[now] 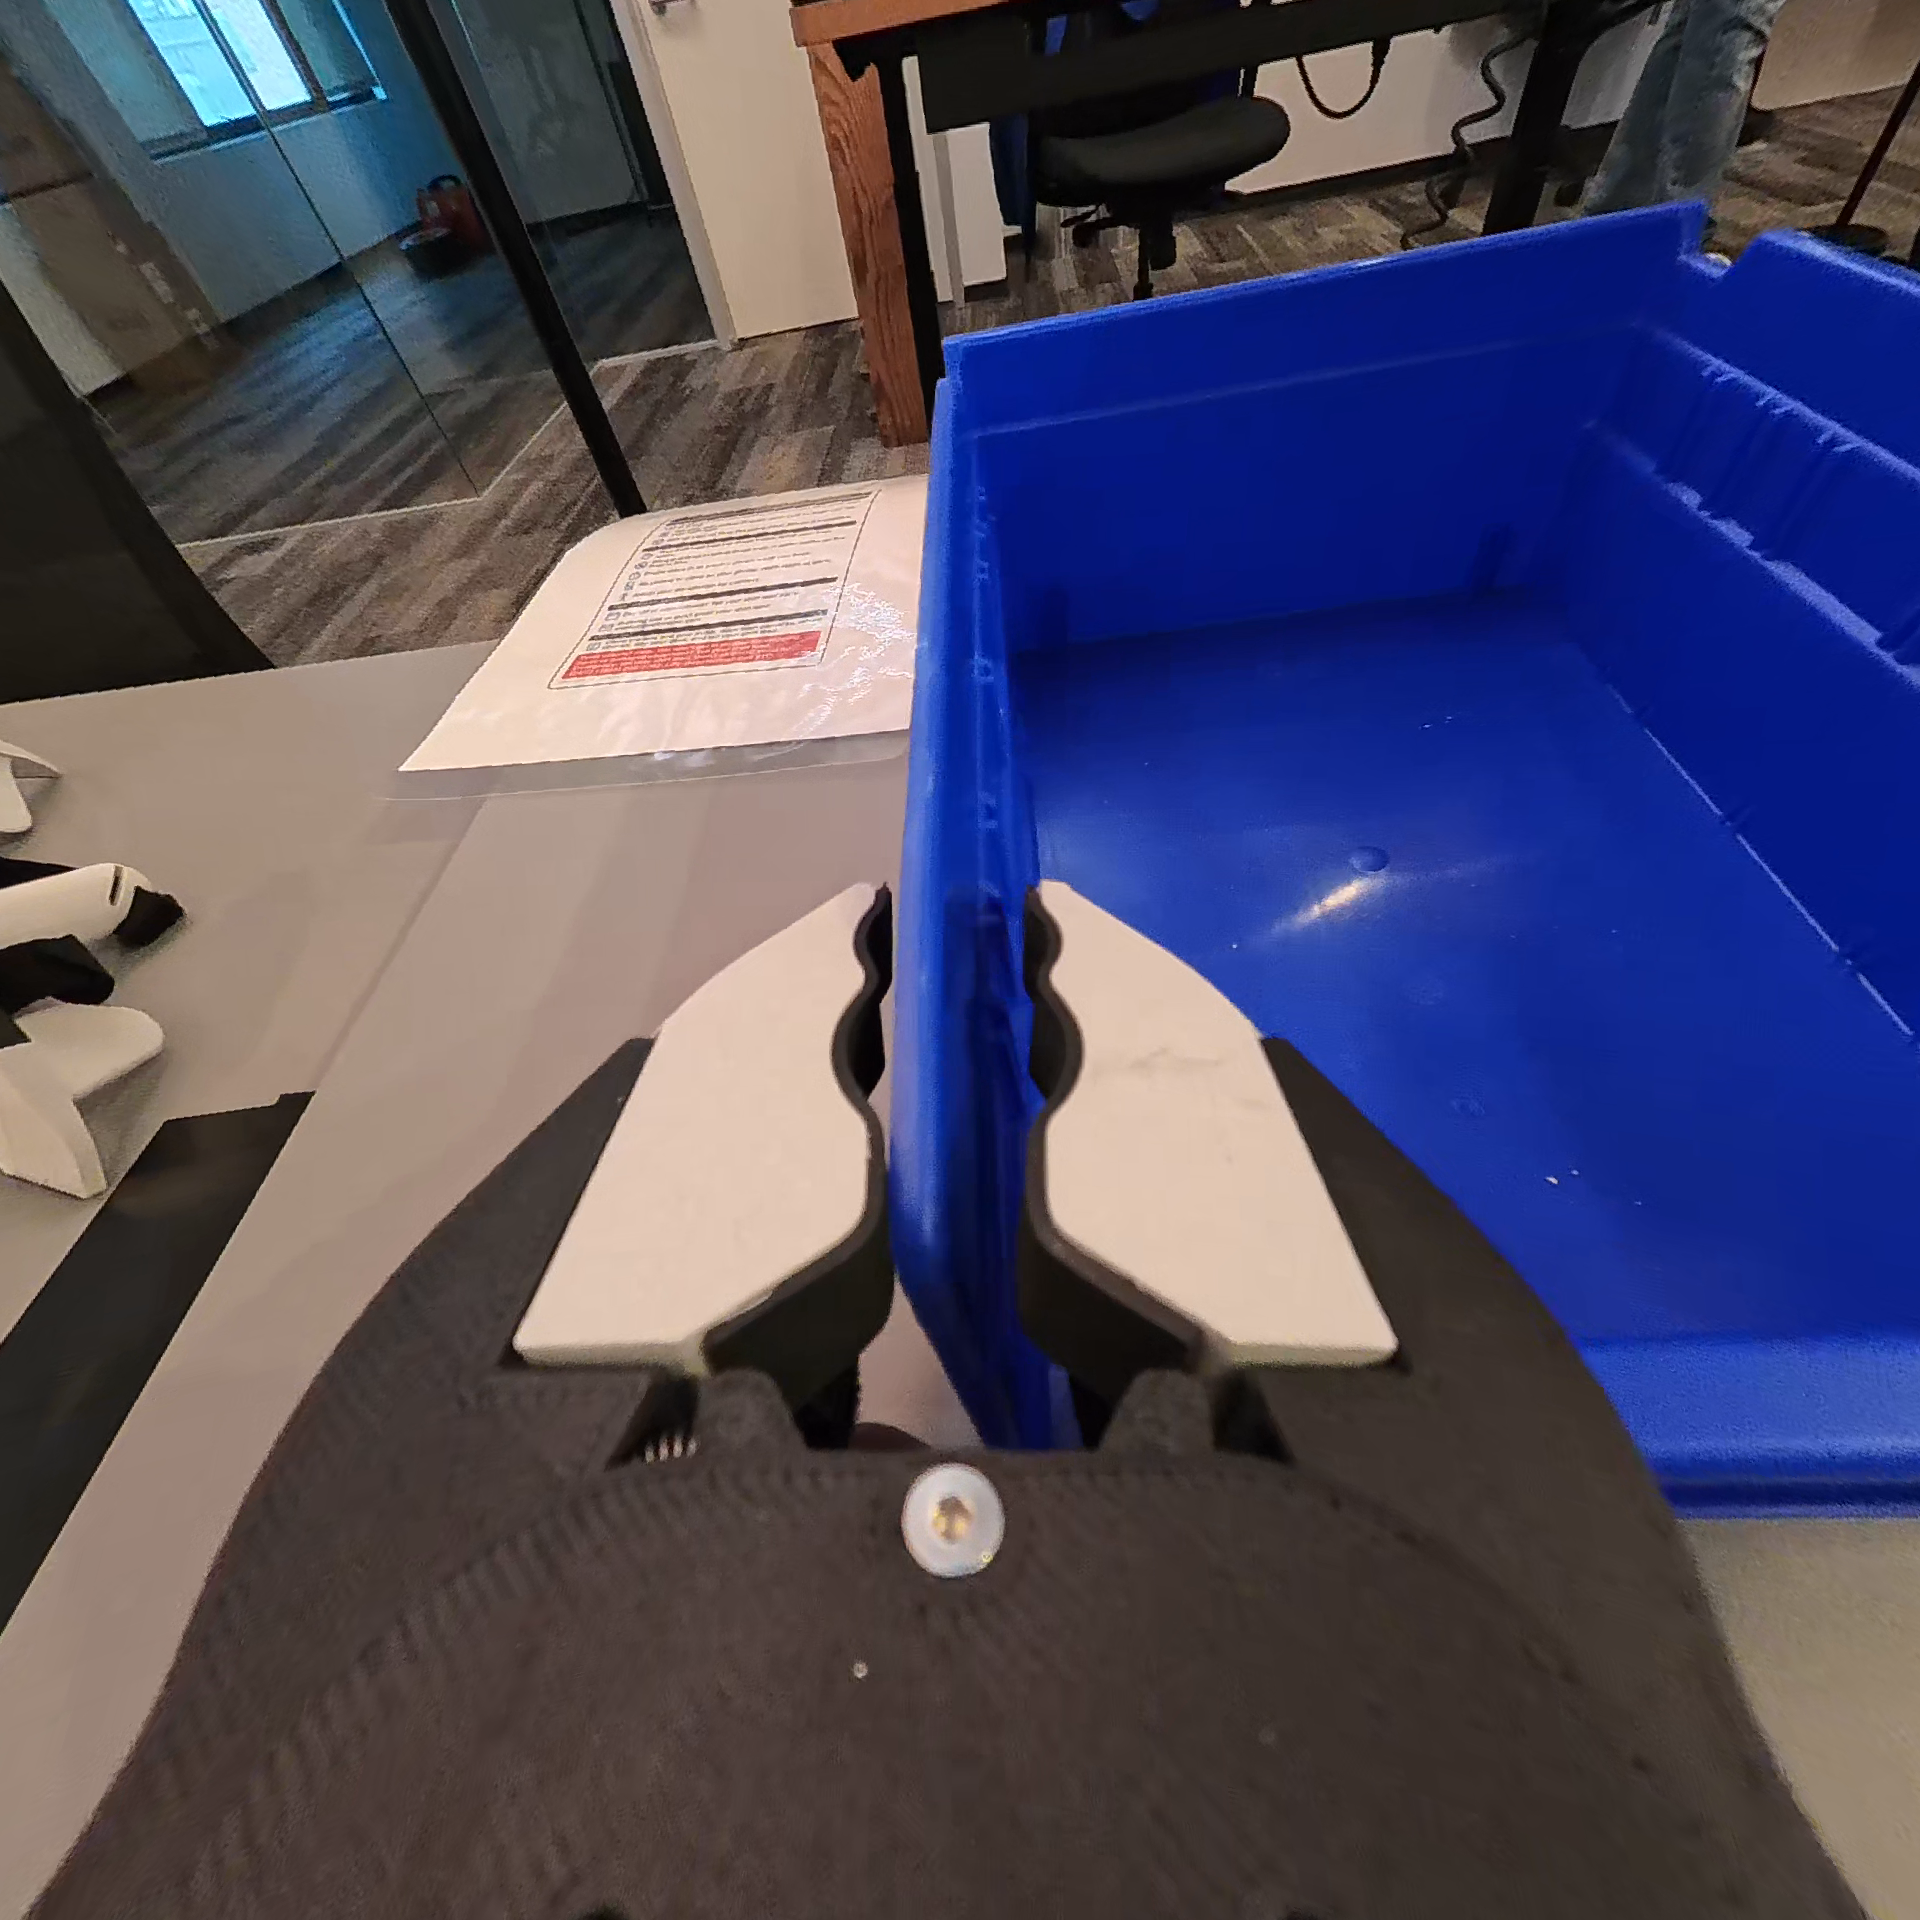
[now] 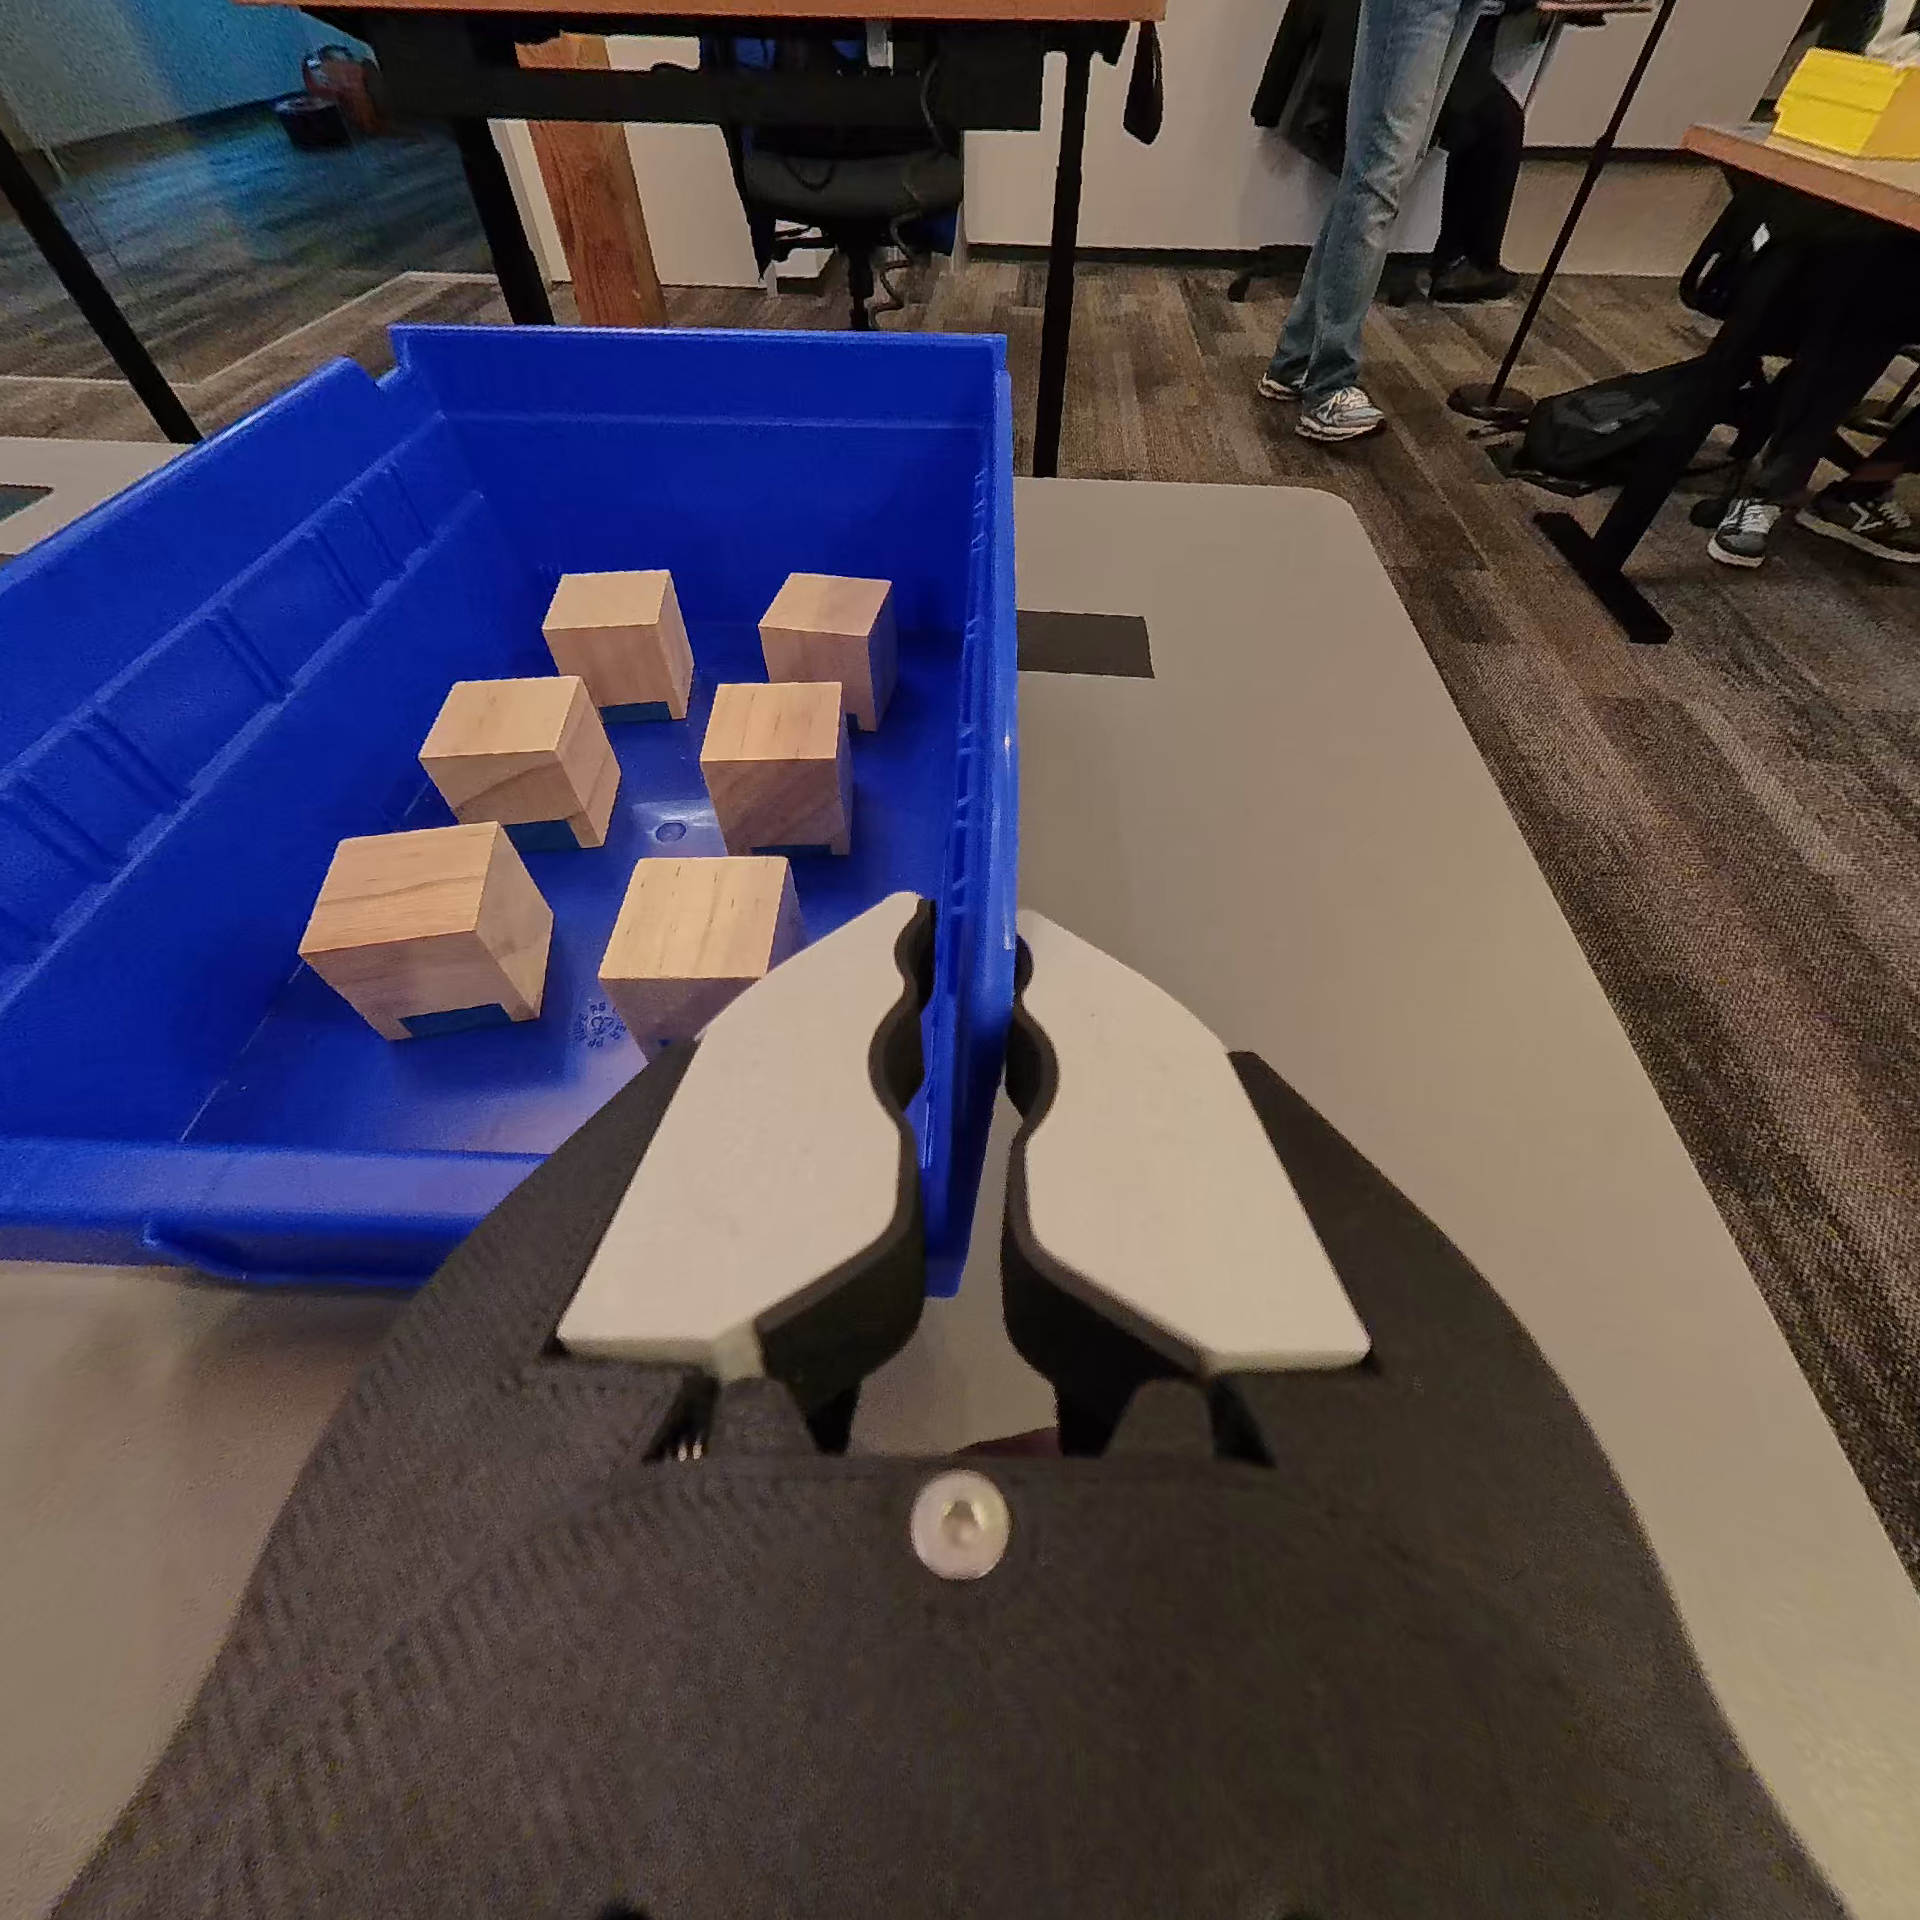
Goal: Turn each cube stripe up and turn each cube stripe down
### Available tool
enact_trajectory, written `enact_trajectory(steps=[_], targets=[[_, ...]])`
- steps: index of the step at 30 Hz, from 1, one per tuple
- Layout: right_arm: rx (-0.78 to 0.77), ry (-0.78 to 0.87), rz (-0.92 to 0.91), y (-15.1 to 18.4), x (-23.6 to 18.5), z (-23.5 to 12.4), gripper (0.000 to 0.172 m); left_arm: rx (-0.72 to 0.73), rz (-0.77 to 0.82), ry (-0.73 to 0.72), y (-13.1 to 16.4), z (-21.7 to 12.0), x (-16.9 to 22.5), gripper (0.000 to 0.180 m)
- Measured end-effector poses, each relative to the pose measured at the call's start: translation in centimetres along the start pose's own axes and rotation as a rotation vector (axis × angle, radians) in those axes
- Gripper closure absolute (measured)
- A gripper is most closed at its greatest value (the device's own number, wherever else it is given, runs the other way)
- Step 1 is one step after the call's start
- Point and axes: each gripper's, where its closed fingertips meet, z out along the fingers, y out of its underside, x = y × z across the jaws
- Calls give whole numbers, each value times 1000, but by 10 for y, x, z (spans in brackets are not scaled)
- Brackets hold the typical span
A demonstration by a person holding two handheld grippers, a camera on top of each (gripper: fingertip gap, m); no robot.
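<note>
Oddly, each tool (image 1: 958,914) (image 2: 971,935) astride a bin (image 2: 727,395) wall

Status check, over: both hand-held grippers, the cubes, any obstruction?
Left hand-held gripper straddles blue bin wall. Right pinches opposite wall. Six cubes inside, stripes down. No obstruction.

Glossy blue plastic bin (image 2: 727,416) holds matt wooden cubes (image 2: 774,764) on smooth grey table (image 2: 1299,831).

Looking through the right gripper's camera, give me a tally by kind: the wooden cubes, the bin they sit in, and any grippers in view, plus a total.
wooden cubes: 6
blue bin: 1
right gripper: 1
Total: 8
</note>
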Motion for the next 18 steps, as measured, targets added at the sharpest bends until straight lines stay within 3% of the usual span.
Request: enact_trajectory(steps=[18], targets=[[11, -15, -3, -1, -1, 0, 160, -5, -4, 19, 1, 0, 1, 163]])
